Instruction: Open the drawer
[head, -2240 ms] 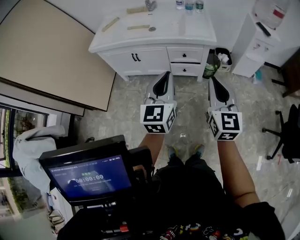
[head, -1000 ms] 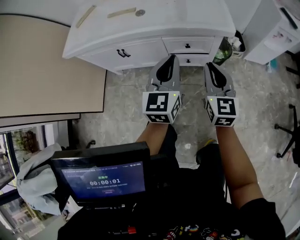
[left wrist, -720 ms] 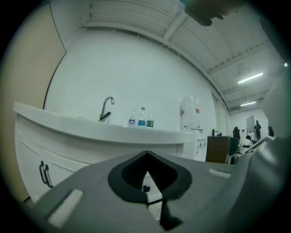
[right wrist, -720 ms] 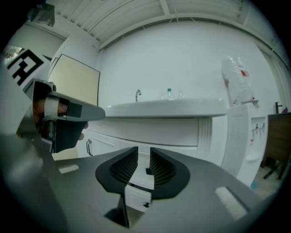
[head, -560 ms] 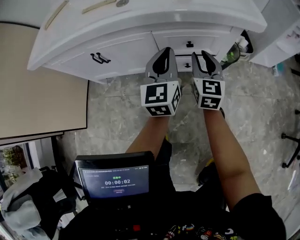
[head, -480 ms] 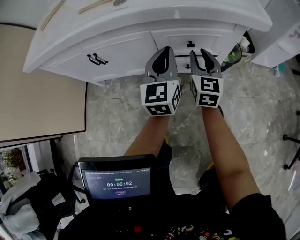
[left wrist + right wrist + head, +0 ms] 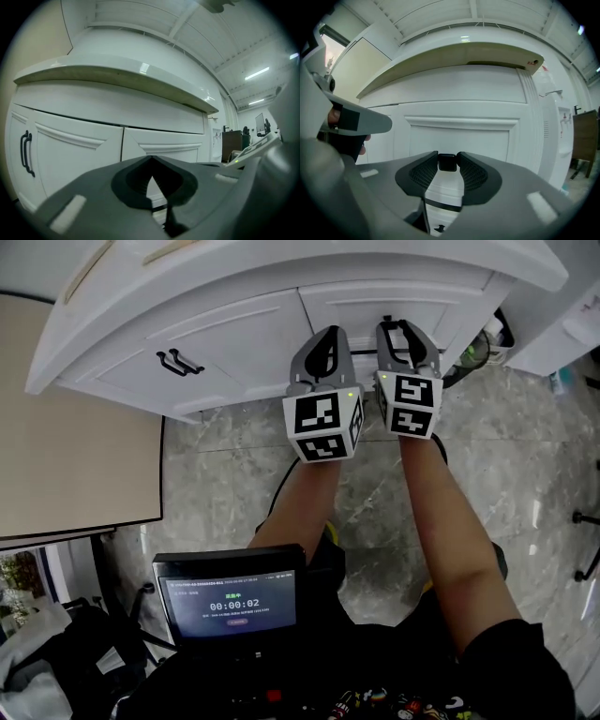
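Observation:
The white cabinet's top drawer (image 7: 342,307) is closed; its front fills the right gripper view (image 7: 459,140). My right gripper (image 7: 400,326) is up against that front. In its own view the small black knob (image 7: 447,162) sits tight between the two fingertips, touching both, so my right gripper (image 7: 447,159) is shut on it. My left gripper (image 7: 325,334) hovers just left of it, shut and empty, and it points at the seam between cabinet door and drawer (image 7: 123,145). A second knob (image 7: 439,228) shows lower down.
The cabinet's countertop (image 7: 234,277) overhangs both grippers. Black door handles (image 7: 178,363) are at the left, and a beige panel (image 7: 66,427) lies further left. A monitor with a timer (image 7: 234,601) is at my waist. A bin (image 7: 483,343) stands by the cabinet's right side.
I have come closer to the cabinet and both grippers have moved forward. The right gripper's jaws parted and now hold the top drawer's knob. The left stays shut.

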A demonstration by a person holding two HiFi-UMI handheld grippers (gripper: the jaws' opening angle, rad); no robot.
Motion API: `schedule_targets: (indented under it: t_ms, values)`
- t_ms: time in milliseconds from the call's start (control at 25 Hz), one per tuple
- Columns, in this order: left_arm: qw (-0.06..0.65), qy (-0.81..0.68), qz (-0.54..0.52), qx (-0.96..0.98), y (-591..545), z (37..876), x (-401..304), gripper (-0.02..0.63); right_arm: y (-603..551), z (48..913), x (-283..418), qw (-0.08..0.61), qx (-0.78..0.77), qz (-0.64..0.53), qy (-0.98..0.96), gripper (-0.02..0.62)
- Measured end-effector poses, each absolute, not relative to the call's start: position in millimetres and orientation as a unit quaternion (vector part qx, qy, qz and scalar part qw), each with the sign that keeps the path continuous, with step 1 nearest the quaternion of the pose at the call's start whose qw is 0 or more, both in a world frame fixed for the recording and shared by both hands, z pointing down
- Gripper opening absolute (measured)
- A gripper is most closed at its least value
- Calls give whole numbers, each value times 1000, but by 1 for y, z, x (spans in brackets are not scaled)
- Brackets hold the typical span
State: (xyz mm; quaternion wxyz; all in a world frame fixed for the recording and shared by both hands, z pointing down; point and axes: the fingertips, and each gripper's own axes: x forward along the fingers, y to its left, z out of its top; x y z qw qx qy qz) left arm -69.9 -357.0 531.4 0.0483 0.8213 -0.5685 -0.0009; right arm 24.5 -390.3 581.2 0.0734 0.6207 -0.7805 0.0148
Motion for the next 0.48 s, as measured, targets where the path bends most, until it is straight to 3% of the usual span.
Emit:
schedule_targets:
  t_ms: [320, 480]
  values:
    - [52, -569, 4, 820, -367, 540, -74, 0, -396, 587, 19, 85, 621, 12, -779, 187]
    - [51, -571, 3, 819, -366, 539, -77, 0, -399, 589, 19, 83, 628, 17, -774, 145]
